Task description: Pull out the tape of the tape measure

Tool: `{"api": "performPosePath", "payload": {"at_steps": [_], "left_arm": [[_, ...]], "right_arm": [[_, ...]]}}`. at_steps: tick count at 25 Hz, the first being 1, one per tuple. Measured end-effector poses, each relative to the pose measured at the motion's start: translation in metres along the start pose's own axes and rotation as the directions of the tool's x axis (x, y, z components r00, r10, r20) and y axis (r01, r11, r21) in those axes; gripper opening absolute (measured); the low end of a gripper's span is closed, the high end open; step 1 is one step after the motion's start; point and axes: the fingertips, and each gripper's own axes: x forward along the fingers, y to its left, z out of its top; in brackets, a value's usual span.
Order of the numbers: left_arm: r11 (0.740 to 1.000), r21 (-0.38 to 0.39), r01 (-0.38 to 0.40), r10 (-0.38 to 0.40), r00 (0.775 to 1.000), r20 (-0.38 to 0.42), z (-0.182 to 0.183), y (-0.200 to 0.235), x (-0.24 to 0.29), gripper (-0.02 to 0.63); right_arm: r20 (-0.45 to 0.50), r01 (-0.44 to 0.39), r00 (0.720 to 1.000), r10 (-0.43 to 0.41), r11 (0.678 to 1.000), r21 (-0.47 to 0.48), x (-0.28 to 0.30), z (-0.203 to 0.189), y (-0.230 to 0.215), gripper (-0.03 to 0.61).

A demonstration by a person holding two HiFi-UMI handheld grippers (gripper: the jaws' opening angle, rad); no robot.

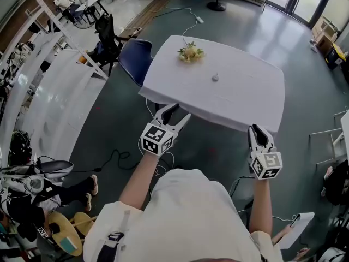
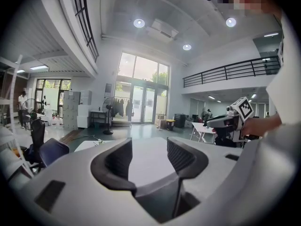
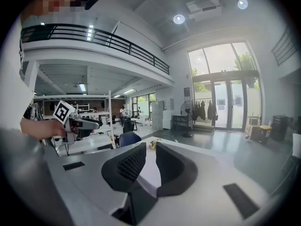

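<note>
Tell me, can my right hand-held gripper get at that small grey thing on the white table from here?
Probably yes, once moved forward. The right hand-held gripper hangs short of the table; only bare cloth lies before the small grey object, and the flowers sit beyond it.

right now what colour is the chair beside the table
Dark blue. The chair stands at the left edge of the white table; the head view shows it best.

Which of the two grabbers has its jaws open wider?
The left hand-held gripper: its jaws stand wide apart, while the right hand-held gripper shows only a narrow gap.
</note>
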Motion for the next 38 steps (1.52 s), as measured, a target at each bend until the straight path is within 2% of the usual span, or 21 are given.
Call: {"api": "performPosePath", "payload": {"at_steps": [12,22,31,38], "left_arm": [[0.999,-0.009,-0.035,0.035,0.999,-0.026,-0.018,-0.022,0.013,0.238],[0.998,0.002,-0.057,0.057,0.996,-0.073,-0.037,-0.009,0.034,0.241],[1.0,0.013,-0.024,0.025,0.996,-0.09,-0.031,0.034,0.082,0.244],[0.999,0.015,0.033,-0.03,0.991,-0.127,-0.027,0.087,0.134,0.244]], "right_arm": [[-0.015,-0.045,0.999,0.045,0.999,0.014,0.005,-0.02,-0.026,0.067],[-0.041,-0.05,0.998,0.051,0.998,0.04,0.03,-0.034,-0.041,0.066],[-0.076,-0.022,0.997,0.026,0.999,0.048,0.08,-0.031,-0.06,0.066],[-0.112,0.011,0.994,-0.003,0.998,0.069,0.144,-0.021,-0.08,0.067]]}}
